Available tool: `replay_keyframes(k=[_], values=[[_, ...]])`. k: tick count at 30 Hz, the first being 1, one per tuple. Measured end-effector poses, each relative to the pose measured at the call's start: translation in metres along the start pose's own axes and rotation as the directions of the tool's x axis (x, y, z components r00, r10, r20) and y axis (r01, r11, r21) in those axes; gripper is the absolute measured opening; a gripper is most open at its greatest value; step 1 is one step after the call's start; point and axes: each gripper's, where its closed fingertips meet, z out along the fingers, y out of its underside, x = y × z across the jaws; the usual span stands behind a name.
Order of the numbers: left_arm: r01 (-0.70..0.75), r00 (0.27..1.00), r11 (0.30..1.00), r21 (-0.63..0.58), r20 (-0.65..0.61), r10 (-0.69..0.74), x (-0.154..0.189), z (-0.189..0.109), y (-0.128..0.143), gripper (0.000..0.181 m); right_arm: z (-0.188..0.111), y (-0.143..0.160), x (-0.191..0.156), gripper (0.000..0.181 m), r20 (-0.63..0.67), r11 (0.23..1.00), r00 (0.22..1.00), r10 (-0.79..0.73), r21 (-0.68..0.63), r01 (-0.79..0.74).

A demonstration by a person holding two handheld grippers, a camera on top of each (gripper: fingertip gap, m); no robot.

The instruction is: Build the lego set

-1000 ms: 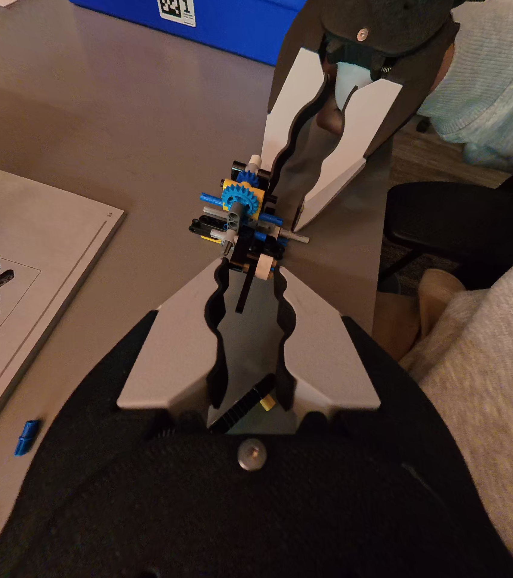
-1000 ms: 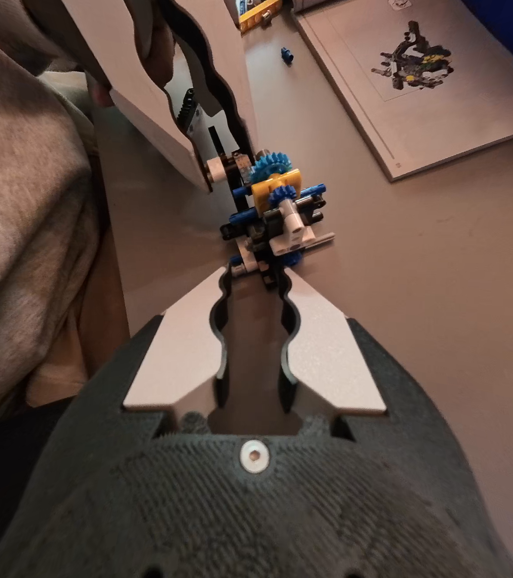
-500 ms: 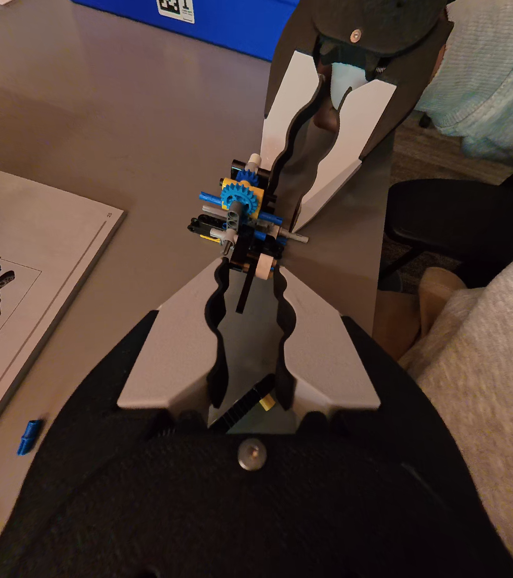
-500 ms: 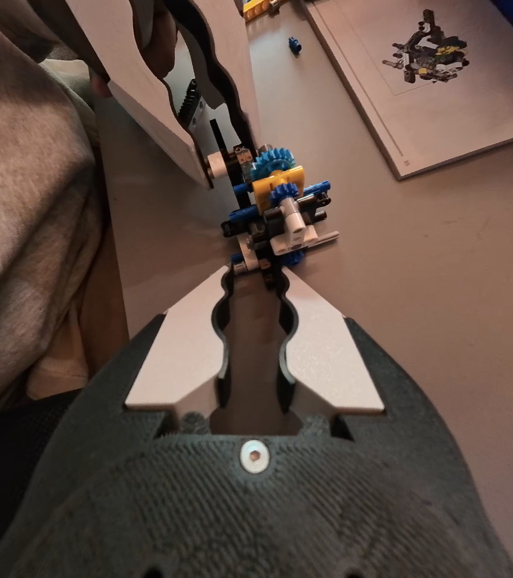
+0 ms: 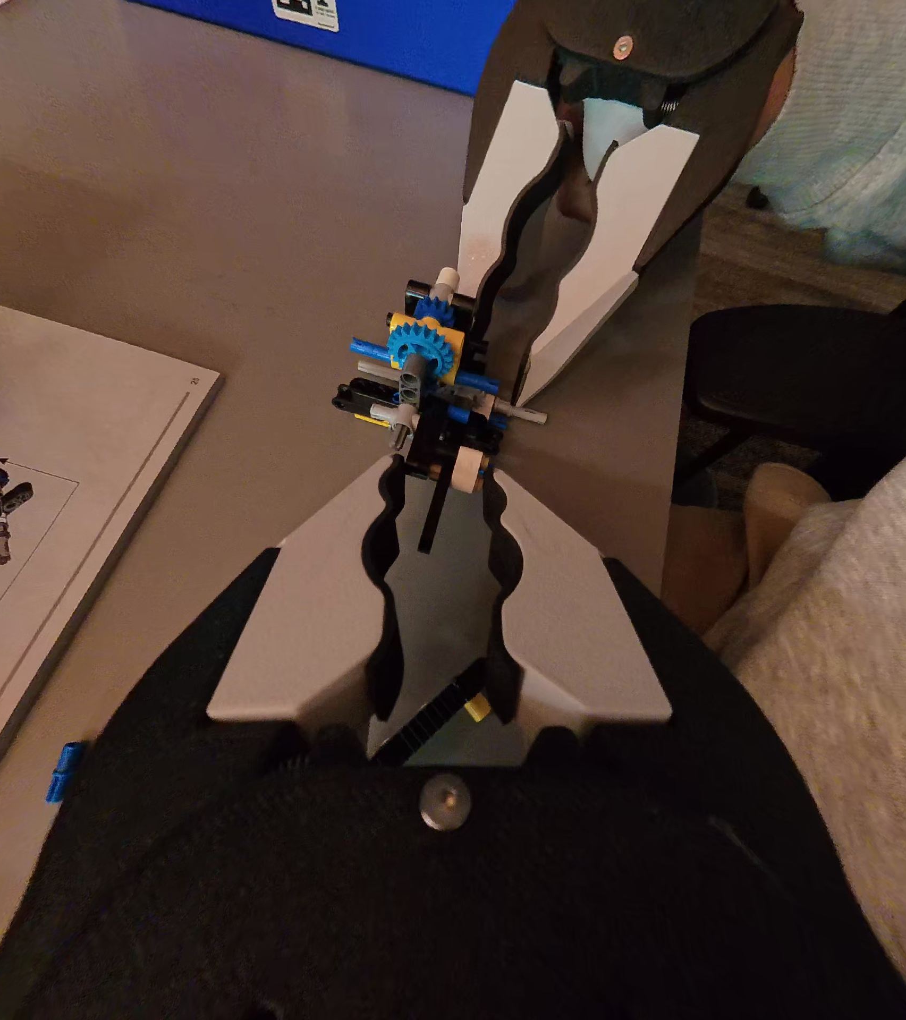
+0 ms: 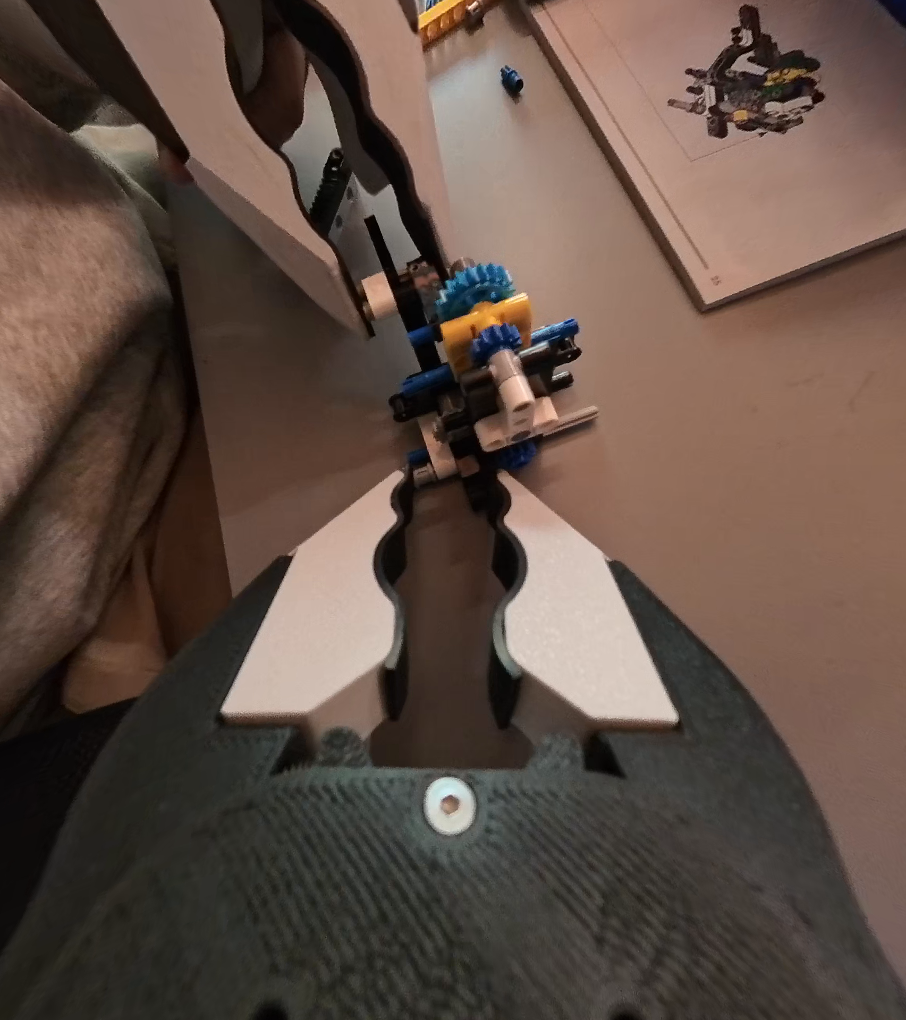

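Observation:
A small lego assembly (image 5: 423,381) with blue gears, a yellow block, black beams and grey axles is held above the grey table (image 5: 191,193) between both grippers. My left gripper (image 5: 442,474) is shut on its near end, on a black piece with a white bush. A black axle (image 5: 433,516) points back between the fingers. A black toothed rack (image 5: 434,715) sits deep between the left fingers. My right gripper (image 5: 494,386) reaches in from the top and grips the far side. In the right wrist view the right gripper (image 6: 450,480) is shut on the assembly (image 6: 494,375), with the left gripper (image 6: 401,298) opposite.
An open instruction booklet (image 5: 53,497) lies on the table at the left; it also shows in the right wrist view (image 6: 771,165). A loose blue pin (image 5: 61,770) lies by it. A blue box (image 5: 384,38) stands at the back. A black chair (image 5: 826,386) and a person's grey clothing (image 5: 853,662) are beyond the table edge.
Both grippers keep their hold on the assembly. The views shift only slightly; nothing was let go or picked up.

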Motion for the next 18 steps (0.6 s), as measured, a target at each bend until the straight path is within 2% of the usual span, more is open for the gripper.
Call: replay_keyframes(k=[5,18], values=[[0.007,1.000,1.000,-0.001,-0.008,-0.007,0.0001,-0.0002,0.0000,0.027,-0.0007,0.0002,-0.0076,0.043,0.027,1.000,1.000,-0.016,0.017,0.016],[0.010,1.000,1.000,-0.010,-0.012,-0.010,0.0008,-0.0008,0.0008,0.027,0.0027,0.0045,-0.0089,0.047,-0.052,0.993,0.992,-0.118,-0.007,0.118]])
